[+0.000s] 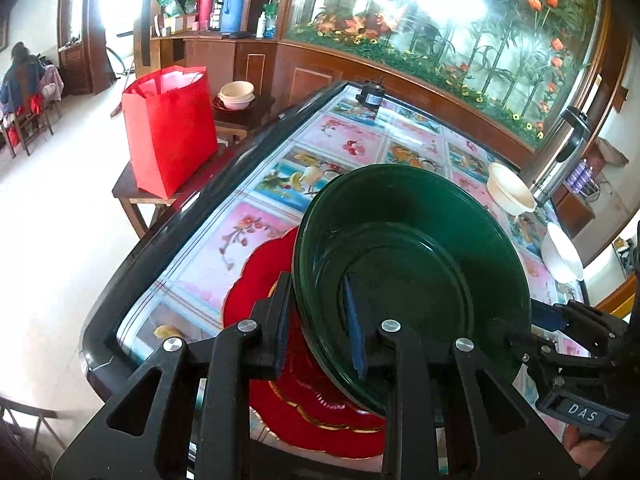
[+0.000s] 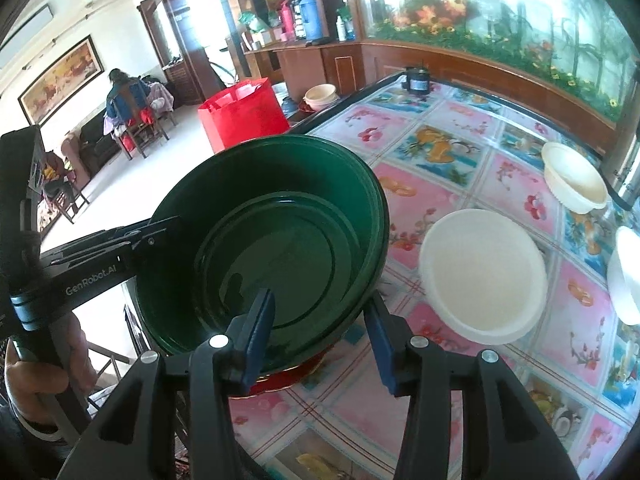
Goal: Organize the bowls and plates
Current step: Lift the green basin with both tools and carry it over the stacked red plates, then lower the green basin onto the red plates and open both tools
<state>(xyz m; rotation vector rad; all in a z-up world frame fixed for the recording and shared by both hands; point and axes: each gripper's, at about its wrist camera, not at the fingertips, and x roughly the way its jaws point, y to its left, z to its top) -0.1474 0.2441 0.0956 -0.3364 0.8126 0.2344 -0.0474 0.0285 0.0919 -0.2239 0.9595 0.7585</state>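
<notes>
- In the left wrist view, the left gripper (image 1: 320, 334) has its jaws narrow and clamped on the rim of the green bowl (image 1: 412, 280): one blue pad lies inside the wall, the other finger outside it, at the lower centre of the frame.
- In the right wrist view, the right gripper (image 2: 324, 338) straddles the near rim of the same green bowl (image 2: 272, 248), one blue pad inside and one outside. The jaws stand moderately apart; whether the pads press on the wall cannot be told.
- The green bowl is round and deep, its mouth facing up and tipped toward the cameras, lifted over the red plate (image 1: 280, 360), whose scalloped gold edge shows beneath it at the near edge of the worktop (image 1: 248, 232).
- In the right wrist view, a white bowl (image 2: 484, 276) sits upright at right of centre, well apart from the green one; a cream bowl (image 2: 576, 184) stands at the upper right.
- A red bag (image 1: 170, 130) stands beside the worktop at the upper left of the left wrist view.
</notes>
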